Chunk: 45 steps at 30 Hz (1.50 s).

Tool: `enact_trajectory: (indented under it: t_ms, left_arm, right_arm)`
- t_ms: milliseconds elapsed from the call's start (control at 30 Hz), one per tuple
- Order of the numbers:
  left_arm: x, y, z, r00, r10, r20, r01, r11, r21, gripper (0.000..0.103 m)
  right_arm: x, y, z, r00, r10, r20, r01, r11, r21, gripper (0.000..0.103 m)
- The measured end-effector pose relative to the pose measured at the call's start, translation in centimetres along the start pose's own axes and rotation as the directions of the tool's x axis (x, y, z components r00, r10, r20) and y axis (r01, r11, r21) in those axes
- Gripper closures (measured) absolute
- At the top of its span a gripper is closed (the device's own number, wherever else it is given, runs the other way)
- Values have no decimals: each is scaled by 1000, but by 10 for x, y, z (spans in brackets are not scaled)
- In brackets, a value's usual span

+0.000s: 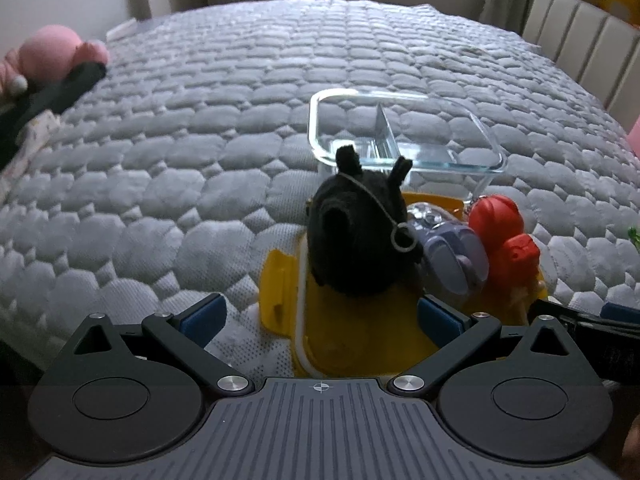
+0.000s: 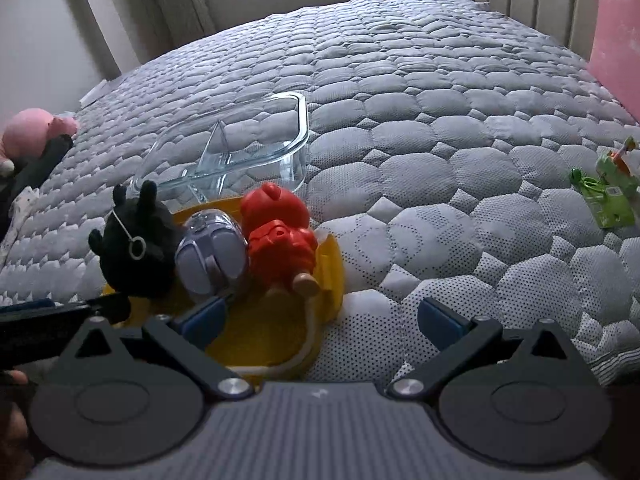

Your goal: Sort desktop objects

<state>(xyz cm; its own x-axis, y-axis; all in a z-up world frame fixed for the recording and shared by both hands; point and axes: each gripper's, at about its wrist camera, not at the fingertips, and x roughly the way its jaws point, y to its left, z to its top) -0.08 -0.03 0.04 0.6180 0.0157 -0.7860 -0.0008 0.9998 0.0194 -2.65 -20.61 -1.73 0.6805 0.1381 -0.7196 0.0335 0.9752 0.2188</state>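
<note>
A yellow lid (image 1: 360,332) (image 2: 260,332) lies on the grey quilted bed and bears three toys: a black plush (image 1: 356,236) (image 2: 136,248), a purple clear capsule toy (image 1: 456,256) (image 2: 212,256) and a red figure (image 1: 504,244) (image 2: 280,236). A divided clear glass container (image 1: 404,136) (image 2: 240,152) stands empty just behind them. My left gripper (image 1: 320,320) is open, its jaws either side of the lid's near edge below the black plush. My right gripper (image 2: 324,320) is open and empty at the lid's right edge, near the red figure.
A pink plush (image 1: 52,56) (image 2: 32,132) and a dark object (image 1: 52,92) lie at the bed's left edge. A green packaged toy (image 2: 608,188) lies on the quilt at the right. A pink board (image 2: 616,40) and a padded headboard (image 1: 580,44) stand at the far right.
</note>
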Motion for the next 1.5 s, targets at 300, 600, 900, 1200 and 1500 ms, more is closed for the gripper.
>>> enact_trajectory:
  t_ms: [300,600,900,1200,1500]
  left_arm:
    - [1,3,1,999,-40,-32,39,999,-23,0]
    - [5,1,-1,999,-37,-35,36,999,-18,0]
    - [7,0,-2,998,-39,-43,38,999,-15,0]
    - [6,-1,-1,998,-38,-45,38,999,-11,0]
    - [8,-1,0,998,-36,-51,35,999,-12,0]
  right_arm:
    - [19,7,13,995,2,-103,-3,1000,-11,0]
    - [22,5,14,993,4,-117,-4,1000,-2,0]
    - [25,5,12,992,1,-123,-2,1000,-2,0]
    - [25,5,12,992,-2,-125,2,1000,2,0]
    - [27,7,13,992,-24,-122,22,1000,-18,0]
